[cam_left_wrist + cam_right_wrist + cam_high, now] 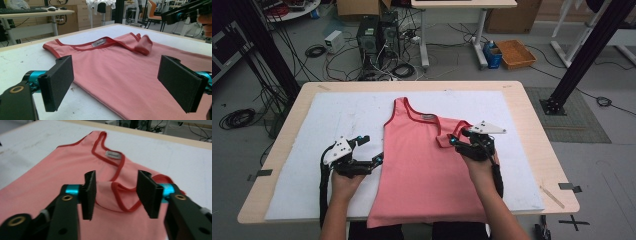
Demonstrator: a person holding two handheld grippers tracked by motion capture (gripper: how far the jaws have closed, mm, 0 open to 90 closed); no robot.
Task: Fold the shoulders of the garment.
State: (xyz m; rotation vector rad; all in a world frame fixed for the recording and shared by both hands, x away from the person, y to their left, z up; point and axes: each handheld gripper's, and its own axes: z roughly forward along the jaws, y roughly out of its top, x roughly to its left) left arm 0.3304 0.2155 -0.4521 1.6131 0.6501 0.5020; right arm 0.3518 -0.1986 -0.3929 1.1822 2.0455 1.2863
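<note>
Pink tank top (422,165) at centre frame has one strap folded in; right gripper (455,140) and left gripper (379,160) both stand spread, sides unfolded.

Left tongs (374,161) rest level, jaws wide apart; right tongs (453,141) gape, empty.

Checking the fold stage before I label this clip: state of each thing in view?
pink tank top: flat on the white mat, front up, hem hanging off the near edge.
right shoulder strap: folded inward onto the chest, lying loose.
left claw: open, hovering at the top's side edge, holding nothing.
right claw: open over the folded strap, pads not pressing it.
white mat: flat on the table.
</note>
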